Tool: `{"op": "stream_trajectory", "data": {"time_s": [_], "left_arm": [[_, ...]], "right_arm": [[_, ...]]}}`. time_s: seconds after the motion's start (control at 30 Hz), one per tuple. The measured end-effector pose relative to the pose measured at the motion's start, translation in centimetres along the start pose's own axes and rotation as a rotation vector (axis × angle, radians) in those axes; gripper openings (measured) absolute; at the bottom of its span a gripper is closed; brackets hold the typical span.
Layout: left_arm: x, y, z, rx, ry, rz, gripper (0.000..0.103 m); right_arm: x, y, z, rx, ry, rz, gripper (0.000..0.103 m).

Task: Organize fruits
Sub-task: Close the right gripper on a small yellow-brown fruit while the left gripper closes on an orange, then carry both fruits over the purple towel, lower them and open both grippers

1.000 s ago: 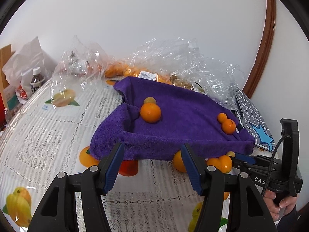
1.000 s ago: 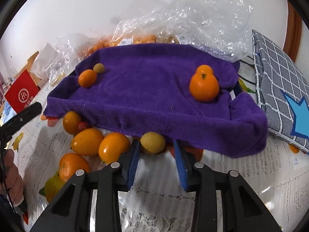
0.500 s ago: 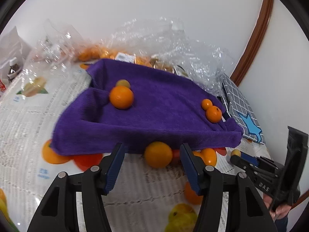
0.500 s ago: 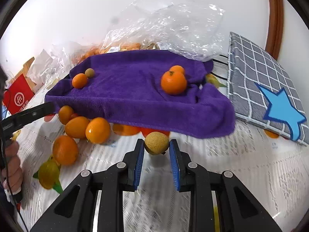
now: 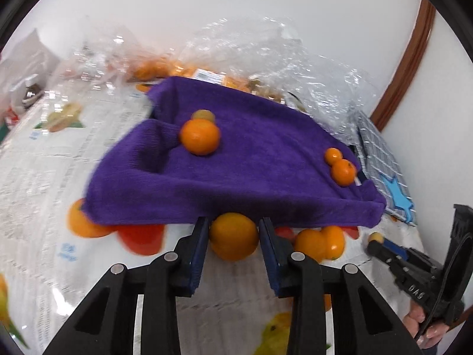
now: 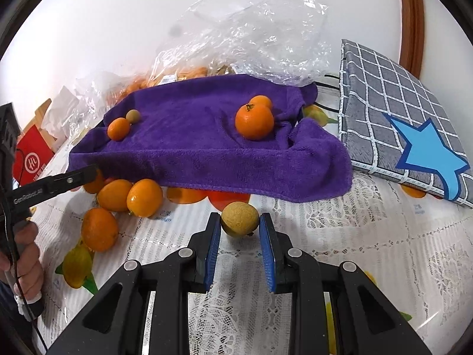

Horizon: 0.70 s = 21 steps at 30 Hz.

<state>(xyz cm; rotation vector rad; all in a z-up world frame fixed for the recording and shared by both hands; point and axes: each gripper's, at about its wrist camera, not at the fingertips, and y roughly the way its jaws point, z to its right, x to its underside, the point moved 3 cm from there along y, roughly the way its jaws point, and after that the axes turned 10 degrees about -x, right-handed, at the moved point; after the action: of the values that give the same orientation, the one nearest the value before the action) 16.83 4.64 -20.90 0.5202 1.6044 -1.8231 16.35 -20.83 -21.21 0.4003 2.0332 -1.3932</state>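
Note:
A purple towel (image 5: 251, 171) lies on the table with an orange (image 5: 200, 136) and a small tan fruit (image 5: 202, 115) at its left, and two small oranges (image 5: 343, 171) at its right. My left gripper (image 5: 233, 236) has closed on an orange (image 5: 233, 236) at the towel's front edge. My right gripper (image 6: 240, 222) is shut on a small tan round fruit (image 6: 240, 218) and holds it in front of the towel (image 6: 207, 142). Several loose oranges (image 6: 130, 196) lie left of it.
Clear plastic bags with more fruit (image 5: 266, 68) lie behind the towel by the wall. A grey checked cushion with a blue star (image 6: 408, 130) sits at the right. A red box (image 6: 31, 159) stands at the far left. The tablecloth (image 6: 369, 236) is white lace with fruit prints.
My left gripper moved forward to the towel's front edge and closed around an orange. My right gripper closed on the tan fruit and drew it back from the towel.

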Motion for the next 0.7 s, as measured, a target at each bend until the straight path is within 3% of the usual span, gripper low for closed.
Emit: {"op": "stream_trajectory", "data": {"time_s": [0.03, 0.47, 0.7], "left_arm": [[0.2, 0.0, -0.3, -0.026, 0.003, 0.0, 0.034], [0.8, 0.9, 0.4, -0.018, 0.052, -0.043, 0.033], [0.6, -0.3, -0.1, 0.01, 0.013, 0.012, 0.033]], "right_arm": [[0.0, 0.0, 0.0, 0.0, 0.0, 0.0, 0.027], [0.2, 1.0, -0.5, 0.001, -0.024, -0.054, 0.028], [0.1, 0.3, -0.7, -0.026, -0.03, -0.022, 0.027]]}}
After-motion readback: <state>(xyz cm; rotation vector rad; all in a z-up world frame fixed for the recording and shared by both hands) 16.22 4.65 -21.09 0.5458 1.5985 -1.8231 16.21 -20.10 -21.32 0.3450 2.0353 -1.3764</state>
